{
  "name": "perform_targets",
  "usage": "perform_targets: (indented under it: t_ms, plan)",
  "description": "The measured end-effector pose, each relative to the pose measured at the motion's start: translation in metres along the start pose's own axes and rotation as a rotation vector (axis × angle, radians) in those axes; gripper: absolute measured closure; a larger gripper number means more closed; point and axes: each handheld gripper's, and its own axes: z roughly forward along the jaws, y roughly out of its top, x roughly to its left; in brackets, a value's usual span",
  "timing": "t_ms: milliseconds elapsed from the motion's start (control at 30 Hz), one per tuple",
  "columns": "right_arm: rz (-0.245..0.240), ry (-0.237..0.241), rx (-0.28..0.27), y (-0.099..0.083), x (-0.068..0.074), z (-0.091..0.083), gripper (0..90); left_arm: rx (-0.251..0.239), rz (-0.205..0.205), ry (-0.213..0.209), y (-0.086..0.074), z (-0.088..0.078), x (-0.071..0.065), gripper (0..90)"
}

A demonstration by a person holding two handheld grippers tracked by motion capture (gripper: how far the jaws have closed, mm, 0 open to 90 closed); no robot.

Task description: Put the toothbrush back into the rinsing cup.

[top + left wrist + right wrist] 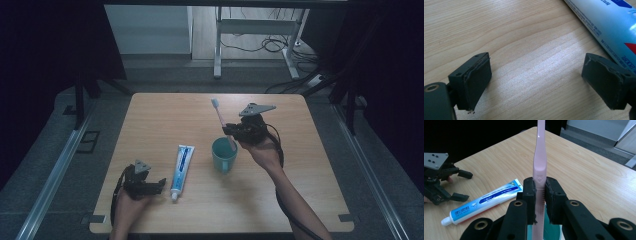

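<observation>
Right gripper view: my right tool [540,202] pinches the light, stiff toothbrush [539,165] mid-handle above the cup [224,155]; left tool [544,80] spread.

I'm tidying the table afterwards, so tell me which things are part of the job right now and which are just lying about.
In use:
- pink plastic toothbrush, clamped in the right gripper
- teal mug beneath it

Lying about:
- blue-and-white toothpaste tube, flat on the wooden table, untouched beside the open left gripper

Light wooden bench [165,115], grey floor [60,165], white desk legs [218,45] behind, cables [270,45] on floor, dark surroundings
</observation>
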Motion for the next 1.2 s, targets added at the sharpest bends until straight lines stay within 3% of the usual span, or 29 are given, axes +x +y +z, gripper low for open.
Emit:
perform_targets:
  t_ms: [467, 1200]
  plan:
    - [0.013, 0.008, 0.017, -0.016, -0.003, 0.016, 78.5, 0.0, -0.002, 0.0, 0.0, 0.0, 0.0, 9.1]
    - [0.035, 0.012, 0.089, -0.046, -0.006, 0.044, 78.4, 0.0, -0.005, 0.0, 0.0, 0.0, 0.0, 9.0]
